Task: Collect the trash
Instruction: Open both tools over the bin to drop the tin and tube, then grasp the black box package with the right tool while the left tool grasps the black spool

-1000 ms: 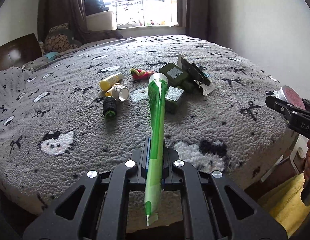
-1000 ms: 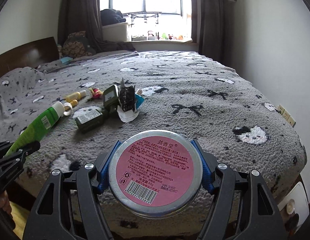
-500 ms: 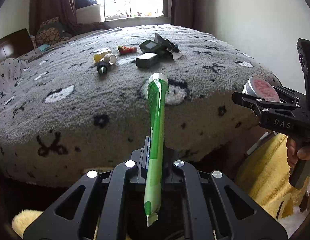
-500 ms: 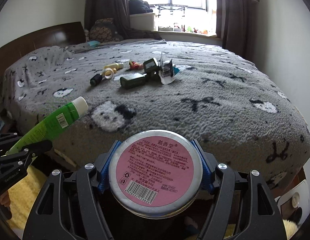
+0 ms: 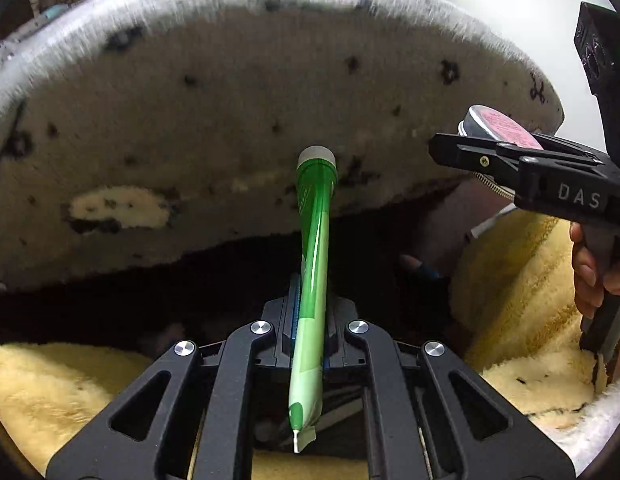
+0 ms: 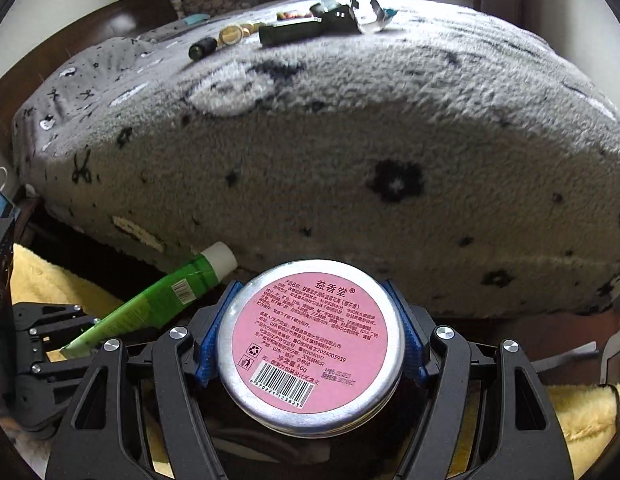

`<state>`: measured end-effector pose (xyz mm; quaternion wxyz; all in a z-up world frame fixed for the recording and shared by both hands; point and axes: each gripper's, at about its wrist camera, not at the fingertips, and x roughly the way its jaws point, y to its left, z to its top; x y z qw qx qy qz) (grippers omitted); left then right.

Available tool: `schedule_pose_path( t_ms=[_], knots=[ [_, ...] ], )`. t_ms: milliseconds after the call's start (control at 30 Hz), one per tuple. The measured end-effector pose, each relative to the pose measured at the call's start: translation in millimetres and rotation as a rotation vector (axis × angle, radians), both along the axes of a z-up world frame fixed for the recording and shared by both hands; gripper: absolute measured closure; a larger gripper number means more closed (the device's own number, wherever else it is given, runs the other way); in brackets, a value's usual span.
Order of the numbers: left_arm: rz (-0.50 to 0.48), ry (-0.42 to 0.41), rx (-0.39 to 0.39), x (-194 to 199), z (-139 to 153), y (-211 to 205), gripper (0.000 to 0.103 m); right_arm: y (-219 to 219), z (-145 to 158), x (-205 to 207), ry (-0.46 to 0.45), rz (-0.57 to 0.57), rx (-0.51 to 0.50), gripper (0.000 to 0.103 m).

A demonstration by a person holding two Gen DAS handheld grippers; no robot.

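My left gripper is shut on a green tube with a white cap, which points forward at the bed's side. The tube also shows in the right wrist view. My right gripper is shut on a round metal tin with a pink label; the tin also shows in the left wrist view. Both grippers are low, beside the bed and above a yellow fluffy rug. Several more trash items lie on top of the bed: a dark green box, a small dark bottle, a torn wrapper.
The grey fleece bed cover hangs down in front of both grippers. There is a dark gap under the bed. A dark wooden headboard is at the far left. A white wall is on the right.
Both grippers have dropped from bed-top height down to below the mattress edge, carrying the tube and the tin. The bed top has moved up out of the left view.
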<state>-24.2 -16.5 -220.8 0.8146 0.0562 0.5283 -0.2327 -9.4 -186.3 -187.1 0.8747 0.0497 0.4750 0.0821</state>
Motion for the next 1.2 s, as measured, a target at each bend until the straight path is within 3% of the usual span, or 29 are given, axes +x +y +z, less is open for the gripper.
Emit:
schedule_pose_path(
  t_ms=[233,500,667,800,967,1067,1200],
  knots=[
    [0.002,0.142,0.018,19,-43,-5,0.096,10,-52,13,0.191,0.029,0.036,0.032],
    [-0.006,0.198,0.031,25,-60,-4,0.096,22,-82,20,0.274,0.042,0.040,0.032],
    [-0.002,0.208,0.028,24,-68,-4,0.094,24,-83,20,0.263,0.049,0.030,0.028],
    [0.023,0.198,0.028,23,-66,-1,0.070,35,-73,29,0.252,0.041,0.027,0.019],
    [0.038,0.174,0.027,24,-58,1,0.060,28,-58,31,0.217,0.014,0.012,0.017],
    [0.053,0.133,0.023,25,-44,4,0.055,22,-40,30,0.147,-0.008,-0.021,0.017],
    [0.071,0.000,0.031,29,-7,14,0.037,17,5,29,-0.014,-0.021,-0.056,0.017]
  ],
)
